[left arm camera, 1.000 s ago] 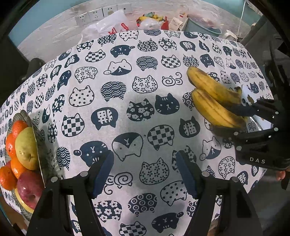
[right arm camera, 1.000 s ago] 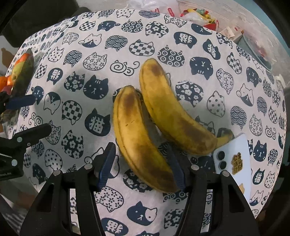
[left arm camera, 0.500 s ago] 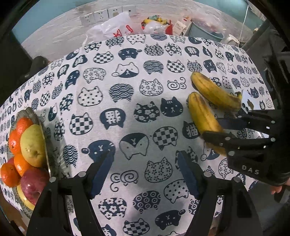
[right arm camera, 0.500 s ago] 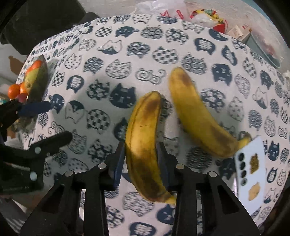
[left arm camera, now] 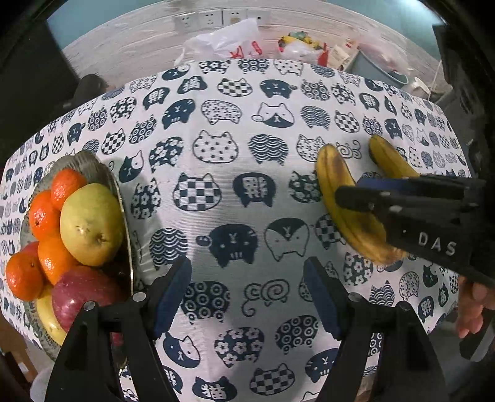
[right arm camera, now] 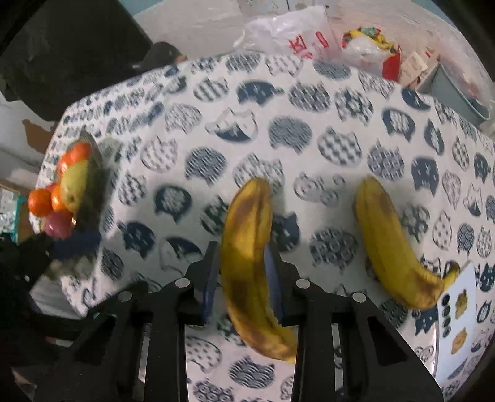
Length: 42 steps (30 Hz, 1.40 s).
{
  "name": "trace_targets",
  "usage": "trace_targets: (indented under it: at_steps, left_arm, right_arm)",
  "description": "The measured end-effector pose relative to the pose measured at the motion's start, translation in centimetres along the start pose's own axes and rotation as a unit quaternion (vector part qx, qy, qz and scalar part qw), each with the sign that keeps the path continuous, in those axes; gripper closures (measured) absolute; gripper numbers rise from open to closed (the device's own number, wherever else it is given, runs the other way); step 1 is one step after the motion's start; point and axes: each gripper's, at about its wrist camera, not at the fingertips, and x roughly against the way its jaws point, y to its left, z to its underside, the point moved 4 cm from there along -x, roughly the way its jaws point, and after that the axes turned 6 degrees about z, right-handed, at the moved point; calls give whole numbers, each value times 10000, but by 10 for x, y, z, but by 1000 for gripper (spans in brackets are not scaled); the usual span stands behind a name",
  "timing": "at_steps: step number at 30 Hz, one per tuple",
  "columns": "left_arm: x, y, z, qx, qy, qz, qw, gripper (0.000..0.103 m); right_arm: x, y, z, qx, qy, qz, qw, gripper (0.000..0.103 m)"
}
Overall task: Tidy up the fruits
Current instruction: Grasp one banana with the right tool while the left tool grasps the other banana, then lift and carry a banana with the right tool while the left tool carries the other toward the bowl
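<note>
Right tongs (left arm camera: 365,193) hide middle of gripped banana (left arm camera: 343,198). Second banana (left arm camera: 391,159) behind it, lower half hidden. Fruit plate (left arm camera: 92,160) left of banana, cut off by frame edge. Right wrist view: cat-print cloth (right arm camera: 278,130) motion-blurred.

Cat-print tablecloth (left arm camera: 247,198); wall sockets (left arm camera: 210,18) behind.

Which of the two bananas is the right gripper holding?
The browner banana, clamped between the right gripper fingers. The other banana lies free on the tablecloth beside the phone.

Right tool (right arm camera: 241,272) is clamped on a banana (right arm camera: 247,247); left tool (left arm camera: 247,297) gapes wide.
</note>
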Motion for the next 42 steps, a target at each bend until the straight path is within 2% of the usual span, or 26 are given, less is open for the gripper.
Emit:
trace_targets:
  at_steps: [7,9,10,14,20,27,37,42]
  left_arm:
    - [-3,-4,-3,70,48,91,9999,26]
    - [-4,-9,-5,116,78,179,9997,26]
    - [-5,-13,-7,149,100,239,9996,26]
    - [-12,-29,-17,295,143,378,9987,23]
    - [-25,-49,-30,626,185,510,9966,23]
    - [-40,-65,-44,1092,186,659,9917,22]
    - [-61,-71,-44,1435,416,720,9861,21]
    - [-63,-77,-46,1367,337,803,9868,20]
  right_arm:
    - [0,-5,-2,63,77,46,9999,72]
    - [10,-15,1,55,34,27,10000,66]
    - [15,-20,1,77,-3,71,9999,59]
    - [44,-47,6,273,-221,517,9980,45]
    - [57,-86,13,468,-277,1039,9931,44]
    - [49,-103,22,924,-237,1309,9868,45]
    - [26,-112,24,1244,-53,1309,9835,45]
    - [15,-118,28,1300,67,1302,9829,45]
